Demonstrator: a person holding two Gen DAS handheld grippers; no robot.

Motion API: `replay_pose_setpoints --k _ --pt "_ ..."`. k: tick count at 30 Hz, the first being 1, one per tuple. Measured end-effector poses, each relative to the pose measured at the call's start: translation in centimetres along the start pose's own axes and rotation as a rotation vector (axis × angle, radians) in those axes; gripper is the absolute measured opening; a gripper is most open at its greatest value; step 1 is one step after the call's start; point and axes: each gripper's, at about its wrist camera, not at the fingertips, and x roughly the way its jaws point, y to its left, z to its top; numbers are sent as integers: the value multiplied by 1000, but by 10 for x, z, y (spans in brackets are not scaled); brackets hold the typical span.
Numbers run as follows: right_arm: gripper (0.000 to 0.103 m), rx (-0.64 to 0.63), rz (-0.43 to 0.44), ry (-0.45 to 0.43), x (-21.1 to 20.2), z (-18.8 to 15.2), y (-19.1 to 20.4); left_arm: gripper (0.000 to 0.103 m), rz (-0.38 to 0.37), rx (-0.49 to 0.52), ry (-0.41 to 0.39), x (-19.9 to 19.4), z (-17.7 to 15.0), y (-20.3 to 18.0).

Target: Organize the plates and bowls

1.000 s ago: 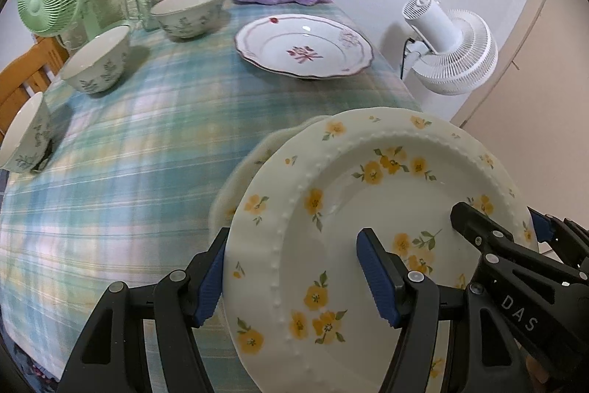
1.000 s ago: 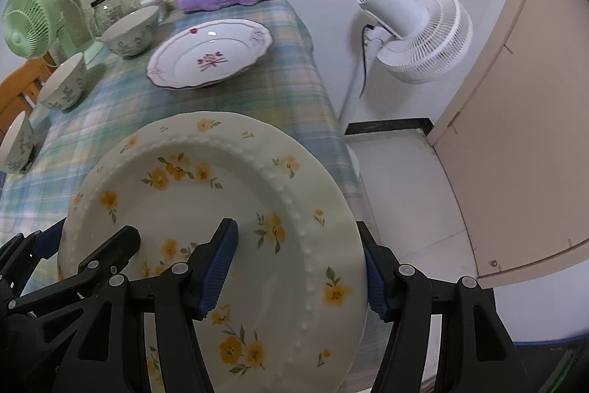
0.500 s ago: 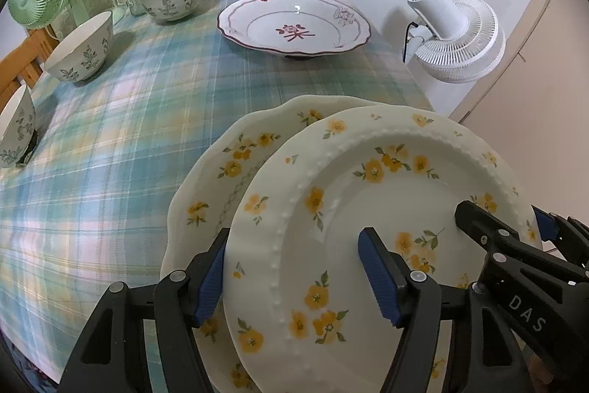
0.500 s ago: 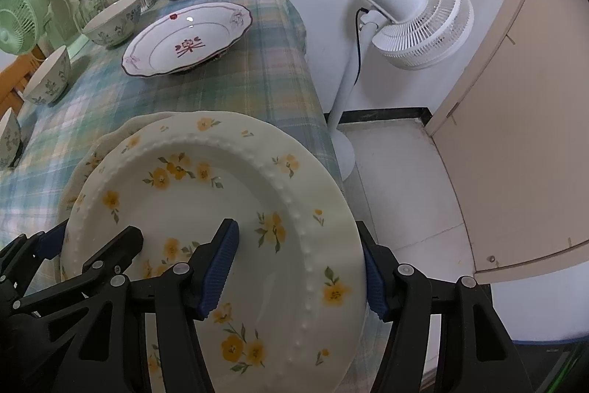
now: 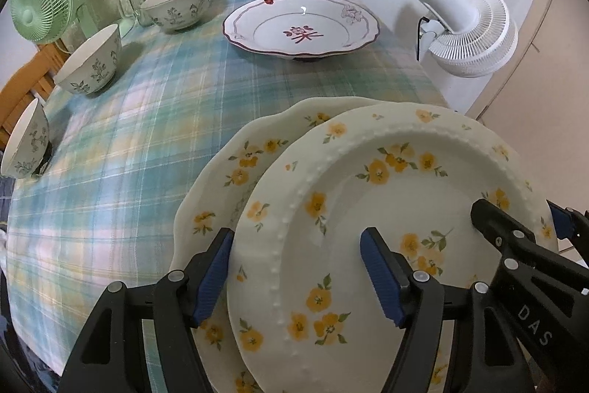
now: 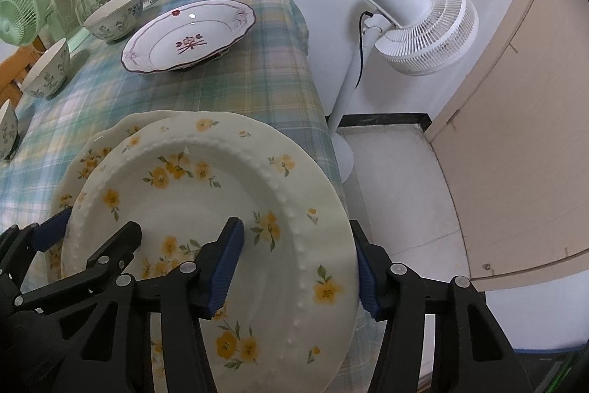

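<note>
Between the tools: beaded plate [image 5: 386, 209], yellow-flowered, held by both at once, lying over the scalloped plate [image 5: 224, 172].
Left tool [image 5: 296, 277]: spread jaws straddle the beaded plate's left rim, one blue pad outside the edge, the other over the well; whether the pads press I cannot tell.
Right tool [image 6: 296, 264]: jaws closing across the right rim, one pad on the well, one just past the outer edge; no firm pinch is visible.
Scalloped plate: on the surface [image 5: 121, 150] directly under the beaded plate, its rim showing past the beaded plate's left and far edges.
Doing it well: as I judge it, keep the beaded plate level, centre it over the scalloped plate, let go only once it seats, both sides together.
Beyond the beaded plate: red-patterned plate [image 5: 302, 24] and three bowls [image 5: 180, 4] well apart, unstacked.
Since a second ago: far more of the scalloped plate's rim shows beneath the beaded plate; then only a sliver peeked out.
</note>
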Motion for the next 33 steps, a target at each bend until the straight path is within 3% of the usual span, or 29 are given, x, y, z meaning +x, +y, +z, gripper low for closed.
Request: replay_pose_setpoints --k 4,8,10,12,33 --pt "59 -12 -13 -2 -2 -1 1 72 31 22 -7 -2 -1 -4" --pt "59 2 -34 -1 -8 -5 -4 72 -26 -24 -5 -9 -2 7" --pt "43 24 -21 -14 -14 -7 -11 72 -49 -33 -9 -13 -2 10" --pt "36 21 -6 -34 -21 -7 -10 72 -59 -34 -16 -17 -3 11" --pt "42 -20 8 28 3 2 14 73 -32 -42 -30 -31 -8 26"
